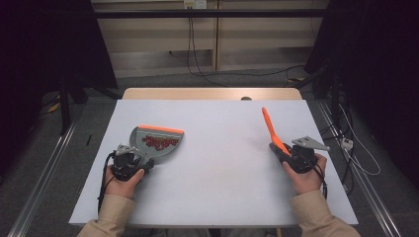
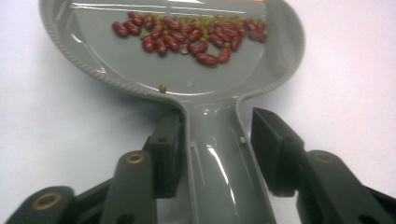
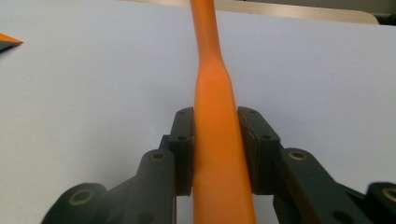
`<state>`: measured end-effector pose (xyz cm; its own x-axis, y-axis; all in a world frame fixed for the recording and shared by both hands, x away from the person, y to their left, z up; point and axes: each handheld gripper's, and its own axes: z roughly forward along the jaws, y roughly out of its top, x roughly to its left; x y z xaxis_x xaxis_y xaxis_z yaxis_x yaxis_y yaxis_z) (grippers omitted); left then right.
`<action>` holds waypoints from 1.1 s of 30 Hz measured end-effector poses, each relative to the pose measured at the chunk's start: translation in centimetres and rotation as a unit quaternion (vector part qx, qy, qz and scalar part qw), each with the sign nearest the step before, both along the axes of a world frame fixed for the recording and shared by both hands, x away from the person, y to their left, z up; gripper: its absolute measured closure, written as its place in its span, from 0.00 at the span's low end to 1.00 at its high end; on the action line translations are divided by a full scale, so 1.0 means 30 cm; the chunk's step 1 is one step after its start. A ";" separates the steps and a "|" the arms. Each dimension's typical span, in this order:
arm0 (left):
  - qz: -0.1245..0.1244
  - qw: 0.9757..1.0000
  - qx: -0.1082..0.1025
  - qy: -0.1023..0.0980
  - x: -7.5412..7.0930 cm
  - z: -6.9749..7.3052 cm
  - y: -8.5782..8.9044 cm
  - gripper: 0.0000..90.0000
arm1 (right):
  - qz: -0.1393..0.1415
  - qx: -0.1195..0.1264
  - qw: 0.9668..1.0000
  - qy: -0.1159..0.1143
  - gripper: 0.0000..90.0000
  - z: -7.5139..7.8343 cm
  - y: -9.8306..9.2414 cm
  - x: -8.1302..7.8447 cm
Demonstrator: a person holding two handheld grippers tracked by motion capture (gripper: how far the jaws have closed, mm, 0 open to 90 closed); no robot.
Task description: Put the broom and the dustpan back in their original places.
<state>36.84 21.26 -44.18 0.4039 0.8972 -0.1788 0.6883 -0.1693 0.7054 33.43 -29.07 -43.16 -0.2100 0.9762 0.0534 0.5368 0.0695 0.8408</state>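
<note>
A grey dustpan (image 1: 158, 140) with an orange front lip lies flat on the white table (image 1: 222, 168) at the left. Red beans and a few small green ones (image 2: 187, 35) are heaped in its tray (image 2: 116, 70). My left gripper (image 1: 142, 159) straddles the pan's handle (image 2: 219, 177); in the left gripper view (image 2: 215, 126) one pad rests against the handle and the other stands off it by a small gap, so the jaws are open. My right gripper (image 1: 277, 148) is shut on the orange handle of a brush (image 1: 271, 128), which slants up and away from it (image 3: 208, 46).
The white sheet covers a wooden table whose far edge (image 1: 212, 94) shows behind it. Cables (image 1: 197, 59) run over the floor beyond and at the right. Metal rails (image 1: 44, 177) flank the table. Bare white surface lies between the two hands.
</note>
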 end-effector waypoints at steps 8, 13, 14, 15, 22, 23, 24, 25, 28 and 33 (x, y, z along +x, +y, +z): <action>-0.016 1.000 -0.020 -0.005 -0.013 0.004 -0.022 0.51 | 0.003 0.022 1.000 0.001 0.75 -0.005 0.028 0.006; -0.030 0.999 -0.031 -0.004 -0.021 0.003 -0.029 0.46 | 0.010 0.034 0.999 0.006 0.71 -0.007 0.059 0.012; -0.033 0.999 -0.036 -0.004 -0.023 0.003 -0.030 0.45 | 0.013 0.034 0.999 0.007 0.70 -0.009 0.068 0.014; -0.035 0.999 -0.040 -0.006 -0.026 0.004 -0.030 0.44 | 0.018 0.038 0.999 0.007 0.70 -0.010 0.076 0.015; -0.057 0.996 -0.059 -0.031 -0.054 0.023 -0.019 0.27 | 0.062 0.092 0.994 -0.021 0.54 0.011 0.100 -0.003; -0.059 0.996 -0.062 -0.037 -0.057 0.026 -0.016 0.23 | 0.066 0.092 0.993 -0.021 0.52 0.014 0.096 -0.007; -0.060 0.995 -0.066 -0.042 -0.060 0.028 -0.015 0.20 | 0.071 0.096 0.993 -0.019 0.49 0.013 0.089 -0.011; -0.066 0.994 -0.067 -0.050 -0.062 0.028 -0.014 0.18 | 0.076 0.099 0.992 -0.016 0.47 0.010 0.084 -0.015; -0.077 0.992 -0.074 -0.068 -0.065 0.034 -0.014 0.13 | 0.091 0.092 0.991 -0.010 0.41 -0.002 0.069 -0.032; -0.093 0.988 -0.083 -0.090 -0.074 0.045 -0.012 0.11 | 0.115 0.090 0.989 -0.014 0.35 -0.003 0.040 -0.065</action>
